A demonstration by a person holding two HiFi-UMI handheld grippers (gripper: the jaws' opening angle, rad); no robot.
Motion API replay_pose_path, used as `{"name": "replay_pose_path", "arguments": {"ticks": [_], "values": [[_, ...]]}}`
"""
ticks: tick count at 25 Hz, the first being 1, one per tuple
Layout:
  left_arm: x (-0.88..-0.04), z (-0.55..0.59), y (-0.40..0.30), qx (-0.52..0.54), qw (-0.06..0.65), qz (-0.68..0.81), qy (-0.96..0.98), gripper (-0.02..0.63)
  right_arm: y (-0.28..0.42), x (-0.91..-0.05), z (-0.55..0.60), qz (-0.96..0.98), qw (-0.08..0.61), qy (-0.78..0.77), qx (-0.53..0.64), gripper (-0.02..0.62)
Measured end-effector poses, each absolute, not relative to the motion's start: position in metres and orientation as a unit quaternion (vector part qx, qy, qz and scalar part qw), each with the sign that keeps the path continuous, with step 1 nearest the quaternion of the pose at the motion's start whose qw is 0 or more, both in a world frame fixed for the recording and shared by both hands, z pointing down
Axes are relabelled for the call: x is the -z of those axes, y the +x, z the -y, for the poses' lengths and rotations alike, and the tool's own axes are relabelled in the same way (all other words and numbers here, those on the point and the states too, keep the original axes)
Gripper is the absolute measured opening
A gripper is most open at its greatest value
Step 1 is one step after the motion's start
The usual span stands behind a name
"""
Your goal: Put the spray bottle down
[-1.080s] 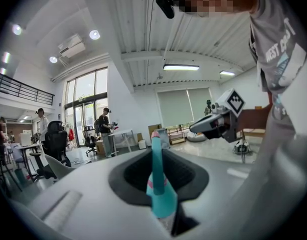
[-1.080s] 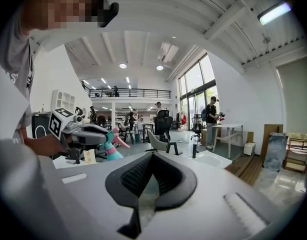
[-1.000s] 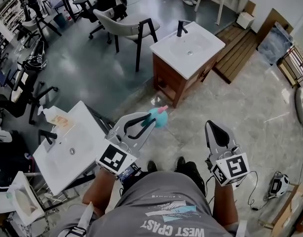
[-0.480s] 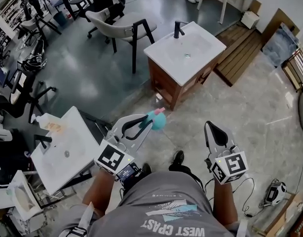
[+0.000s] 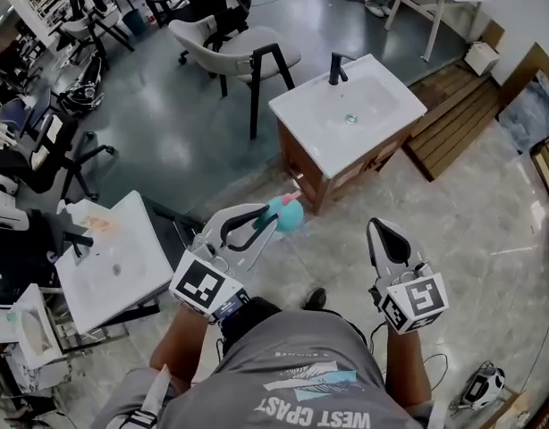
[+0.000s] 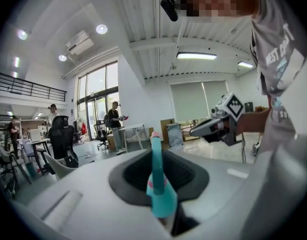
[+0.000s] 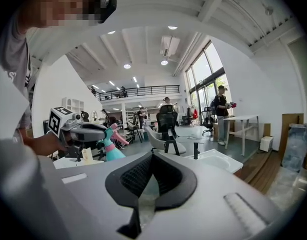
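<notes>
— While the person stands on the tiles, where is the spray bottle (image 5: pixel 291 214)?
— Up in the air, clamped in the left gripper (image 5: pixel 274 222), near the sink cabinet (image 5: pixel 386 105).
— And the right gripper (image 5: pixel 377 231)?
— Jaws together, nothing between them.

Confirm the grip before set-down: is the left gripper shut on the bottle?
Shut on it: the left gripper has its jaws pinched on the teal bottle, which sticks out past them.
</notes>
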State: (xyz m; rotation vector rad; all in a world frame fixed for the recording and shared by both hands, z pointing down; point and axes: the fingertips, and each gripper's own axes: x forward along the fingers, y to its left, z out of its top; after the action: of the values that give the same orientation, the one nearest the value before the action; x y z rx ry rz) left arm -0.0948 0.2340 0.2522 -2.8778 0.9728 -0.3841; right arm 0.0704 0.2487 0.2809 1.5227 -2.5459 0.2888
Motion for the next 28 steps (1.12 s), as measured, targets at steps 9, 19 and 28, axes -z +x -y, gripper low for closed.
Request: {"name": "replay_pose_path", "arguments": {"ticks": [9, 19, 28], "values": [[-0.281, -0.193, -0.072, 0.157, 0.017, -0.317, -0.935, 0.057, 0.102, -0.319, -0.201, 0.848, 0.077, 0.509, -0.127, 0.002], [-0.251, -0.086, -0.041, 0.117, 0.052, -0.233, -0.964, 0.057, 0.122, -0.285, -0.139, 0.798, 0.069, 0.59, -0.106, 0.002], [-0.253, -0.041, -0.032, 0.119, 0.06, -0.191, -0.973, 0.057, 0.128, -0.29, -0.113, 0.77, 0.07, 0.624, -0.117, 0.002]]}}
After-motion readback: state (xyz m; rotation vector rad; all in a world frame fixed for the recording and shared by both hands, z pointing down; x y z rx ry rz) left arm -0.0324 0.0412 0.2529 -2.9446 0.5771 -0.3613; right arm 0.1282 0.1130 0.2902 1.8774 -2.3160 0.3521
